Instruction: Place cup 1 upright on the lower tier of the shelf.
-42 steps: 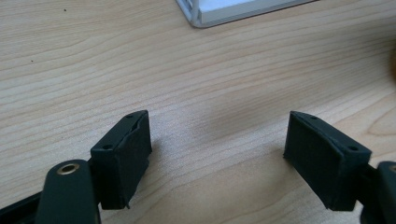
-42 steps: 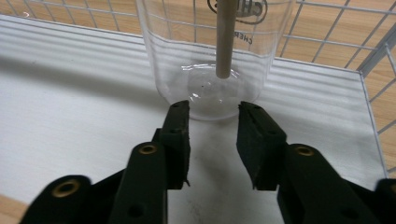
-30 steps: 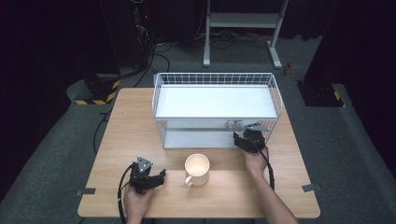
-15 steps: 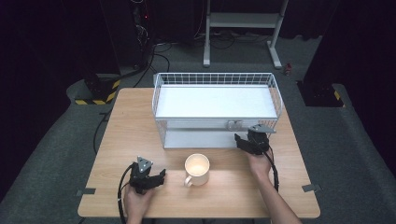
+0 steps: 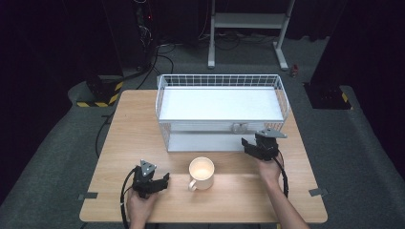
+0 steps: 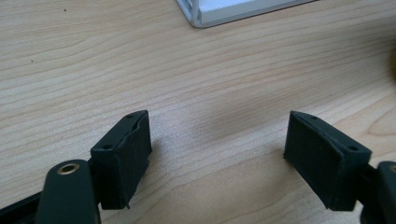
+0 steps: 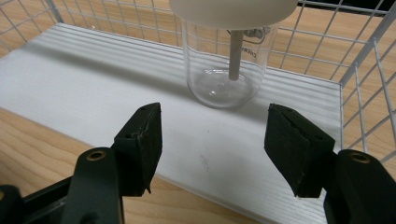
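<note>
Right gripper (image 7: 212, 144), jaws wide and empty, faces the glass bottle (image 7: 226, 60) at 12 o'clock on the rack's lower shelf (image 7: 93, 84); a careless advance could topple it; left gripper (image 6: 217, 154) is open and empty

Not much to read here, honestly. The only lettering I can spot is some faint grey print on the glass jar (image 7: 227, 70) in the right gripper view, up near its white lid (image 7: 233, 11), partly hidden behind the white stem inside, and it's too small and blurry to make out any word. No readable brand, number or sign on the mug (image 5: 201, 172), the rack (image 5: 219, 102) or the table (image 5: 143, 124).
</note>
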{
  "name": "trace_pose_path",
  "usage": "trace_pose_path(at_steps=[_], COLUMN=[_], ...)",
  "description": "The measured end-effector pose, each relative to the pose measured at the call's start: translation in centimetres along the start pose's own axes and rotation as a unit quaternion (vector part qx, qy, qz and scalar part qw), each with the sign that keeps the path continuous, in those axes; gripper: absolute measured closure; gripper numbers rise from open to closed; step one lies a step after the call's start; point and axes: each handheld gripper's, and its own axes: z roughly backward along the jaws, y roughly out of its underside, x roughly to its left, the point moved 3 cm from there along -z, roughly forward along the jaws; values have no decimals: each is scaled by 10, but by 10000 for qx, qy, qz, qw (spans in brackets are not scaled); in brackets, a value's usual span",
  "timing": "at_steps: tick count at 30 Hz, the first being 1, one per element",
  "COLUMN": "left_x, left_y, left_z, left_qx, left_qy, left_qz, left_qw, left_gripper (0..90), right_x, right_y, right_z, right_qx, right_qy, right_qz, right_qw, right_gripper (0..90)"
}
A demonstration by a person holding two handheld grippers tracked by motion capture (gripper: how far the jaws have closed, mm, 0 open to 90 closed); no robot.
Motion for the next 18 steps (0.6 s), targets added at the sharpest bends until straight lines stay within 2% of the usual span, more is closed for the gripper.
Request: trace_pose_path(at_steps=[6,18], left_x=[0,0], left_y=[0,0], left_z=[0,0], left_qx=[1,-1], left_qy=[1,-3], left_qz=[0,-4], left_qw=[10000,10000], left_gripper=[229,229], right_x=[-2,-3], right_y=[3,5], right_z=[6,19], right_qx=[-57,-189], right_qy=[-36,-125], right_qz=[-108,-17], right_qw=[9999,9997], right_gripper=[368,360])
